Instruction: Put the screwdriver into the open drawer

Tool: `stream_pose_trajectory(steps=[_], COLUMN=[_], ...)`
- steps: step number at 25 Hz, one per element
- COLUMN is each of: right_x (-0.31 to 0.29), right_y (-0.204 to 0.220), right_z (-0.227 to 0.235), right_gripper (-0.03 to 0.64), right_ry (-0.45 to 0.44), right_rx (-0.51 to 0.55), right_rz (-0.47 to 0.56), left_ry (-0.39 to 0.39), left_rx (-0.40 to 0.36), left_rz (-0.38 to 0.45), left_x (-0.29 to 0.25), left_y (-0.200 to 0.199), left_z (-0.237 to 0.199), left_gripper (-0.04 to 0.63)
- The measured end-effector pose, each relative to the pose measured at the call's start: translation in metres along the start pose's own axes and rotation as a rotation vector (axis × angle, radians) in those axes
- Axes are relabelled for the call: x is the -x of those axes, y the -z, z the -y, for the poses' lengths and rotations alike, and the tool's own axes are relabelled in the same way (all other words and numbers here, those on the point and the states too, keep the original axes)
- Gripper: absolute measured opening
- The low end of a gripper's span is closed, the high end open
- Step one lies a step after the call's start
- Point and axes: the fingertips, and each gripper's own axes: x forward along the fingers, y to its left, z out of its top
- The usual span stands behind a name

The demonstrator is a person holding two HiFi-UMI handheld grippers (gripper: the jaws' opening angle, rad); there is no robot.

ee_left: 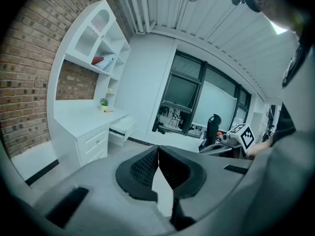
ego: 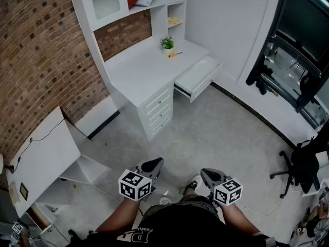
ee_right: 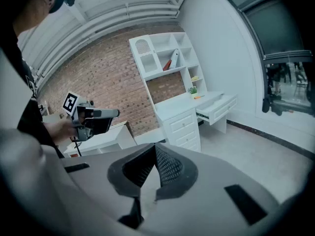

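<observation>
Grey plastic grippers, one in each of the person's hands, sit nearest, low in the head view just ahead of the body. The left gripper (ego: pixel 156 162) has its black ridged jaws pressed together, tip to tip, with nothing between them. The right gripper (ego: pixel 204 172) is the same: jaws closed and holding nothing. Both point forward and slightly down, level with each other, a small gap between them.

Beyond them a wide stretch of pale grey floor (ego: pixel 216 130) lies open all the way to the furniture. At the near left a low white table (ego: pixel 38 158) stands against the brick wall (ego: pixel 36 50). At the near right is a black office chair (ego: pixel 298 166), well apart from the grippers.

Farther off, a white desk (ego: pixel 136 68) with shelves above it runs along the brick wall. The open drawer (ego: pixel 200 76) juts from the desk's right end out over the floor. The screwdriver (ego: pixel 175 54) — orange-handled, small at this range — lies on the desk top at the far right, just beside a small potted plant (ego: pixel 167 43) and behind the drawer, well apart from both grippers.
</observation>
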Motion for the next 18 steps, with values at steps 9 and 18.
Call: stream_pose_trajectory(steps=[9,18], right_x=[0.0041,0.0052], right_y=[-0.0063,-0.0083], right_z=[-0.0036,-0.0101], right_gripper=[0.003,0.003], right_ry=[0.001,-0.008], right_rx=[0.012,0.012], right_rz=[0.007,0.027], left_ry=[0.005,0.02], left_rx=[-0.01,-0.016], left_rz=[0.002,-0.008], left_x=[0.0036,0.0035], left_y=[-0.0024,0.0002], left_z=[0.0024,0.0044], left_gripper=[0.018,0.018])
